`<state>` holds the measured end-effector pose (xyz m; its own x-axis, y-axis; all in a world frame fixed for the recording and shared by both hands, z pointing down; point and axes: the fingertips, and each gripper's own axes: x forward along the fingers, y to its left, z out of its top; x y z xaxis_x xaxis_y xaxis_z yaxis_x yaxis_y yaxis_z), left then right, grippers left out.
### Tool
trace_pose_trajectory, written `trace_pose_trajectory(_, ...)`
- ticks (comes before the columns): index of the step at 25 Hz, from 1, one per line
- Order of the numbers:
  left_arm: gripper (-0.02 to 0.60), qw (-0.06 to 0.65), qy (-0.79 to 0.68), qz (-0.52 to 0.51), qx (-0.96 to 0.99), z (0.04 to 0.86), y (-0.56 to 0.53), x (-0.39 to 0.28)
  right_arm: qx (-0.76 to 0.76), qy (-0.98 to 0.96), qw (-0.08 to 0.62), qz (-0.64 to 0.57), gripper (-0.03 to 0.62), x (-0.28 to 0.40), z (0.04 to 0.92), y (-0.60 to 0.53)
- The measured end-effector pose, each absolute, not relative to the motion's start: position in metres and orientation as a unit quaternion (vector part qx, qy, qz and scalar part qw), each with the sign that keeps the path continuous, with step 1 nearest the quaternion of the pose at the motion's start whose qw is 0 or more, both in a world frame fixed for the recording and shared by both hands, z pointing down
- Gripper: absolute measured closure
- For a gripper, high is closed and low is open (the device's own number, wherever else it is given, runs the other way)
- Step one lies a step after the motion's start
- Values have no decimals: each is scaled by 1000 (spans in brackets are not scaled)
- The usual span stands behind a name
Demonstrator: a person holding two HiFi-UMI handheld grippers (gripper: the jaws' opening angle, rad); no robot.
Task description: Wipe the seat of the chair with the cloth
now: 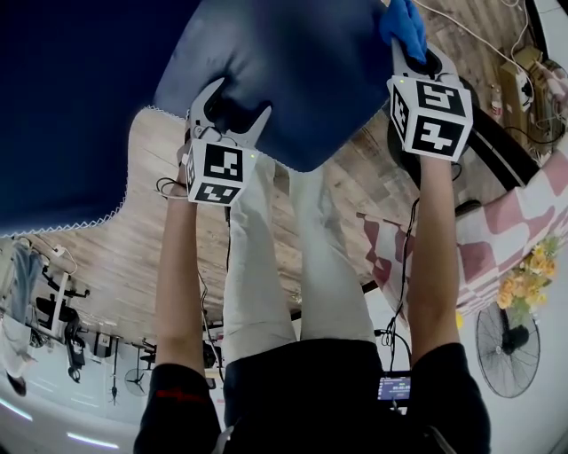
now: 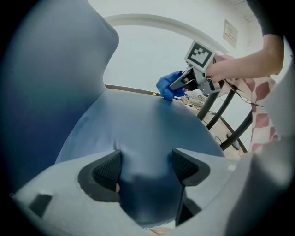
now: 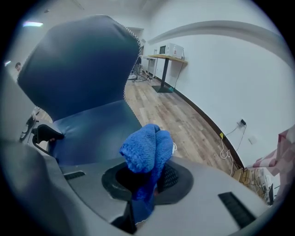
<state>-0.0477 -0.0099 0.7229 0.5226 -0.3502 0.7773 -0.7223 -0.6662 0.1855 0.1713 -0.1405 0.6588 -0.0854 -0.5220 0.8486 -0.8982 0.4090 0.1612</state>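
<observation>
The chair has a dark blue seat (image 1: 302, 71) and a tall back (image 1: 62, 106). My left gripper (image 1: 235, 106) is at the seat's near edge, and in the left gripper view its pads (image 2: 107, 170) pinch a fold of the seat (image 2: 147, 124) between them. My right gripper (image 1: 413, 53) is shut on a bunched blue cloth (image 1: 404, 25) at the seat's right side. In the left gripper view the cloth (image 2: 168, 85) touches the seat's far edge. The right gripper view shows the cloth (image 3: 145, 147) sticking up from the jaws, with the seat (image 3: 92, 133) and back (image 3: 78, 64) beyond.
The person's light trousers (image 1: 302, 257) stand on a wooden floor (image 1: 355, 177) just before the chair. To the right are a red and white checked cover (image 1: 497, 230), yellow flowers (image 1: 524, 279) and a floor fan (image 1: 508, 346). A desk (image 3: 168, 57) stands by the far wall.
</observation>
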Motion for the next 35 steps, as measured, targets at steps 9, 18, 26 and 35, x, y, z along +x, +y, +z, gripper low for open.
trace_pose_trajectory(9, 233, 254, -320, 367, 836, 723, -10, -49, 487, -689, 480, 239, 554, 175, 690, -140)
trace_pose_trajectory(18, 233, 252, -321, 365, 837, 723, -10, -49, 489, -687, 469, 264, 554, 175, 703, -143)
trace_pose_trajectory(26, 233, 253, -322, 363, 837, 723, -11, -49, 492, -684, 436, 315, 554, 174, 703, -146)
trace_pose_trajectory(35, 233, 256, -321, 358, 838, 722, -11, -49, 475, -715, 404, 316, 554, 152, 698, -152)
